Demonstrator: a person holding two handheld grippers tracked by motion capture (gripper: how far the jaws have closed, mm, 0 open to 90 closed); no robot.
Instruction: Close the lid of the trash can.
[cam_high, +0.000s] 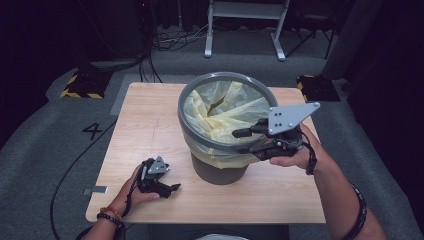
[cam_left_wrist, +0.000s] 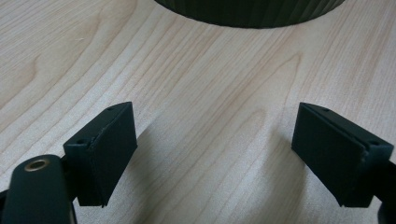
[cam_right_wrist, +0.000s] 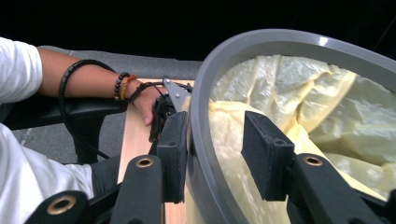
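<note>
Black right gripper bears a grey three-cornered screwed plate; wrists wear dark bead bracelets.

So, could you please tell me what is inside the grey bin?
The grey bin holds a crumpled yellow bag lining its inside, with its edge folded out under the rim. The bag covers the bin's bottom, so anything beneath it cannot be seen.

The bin is cut off by the top edge in the left gripper view. Its base is partly covered by the overhanging yellow liner; the bin's bottom inside cannot be seen.
</note>
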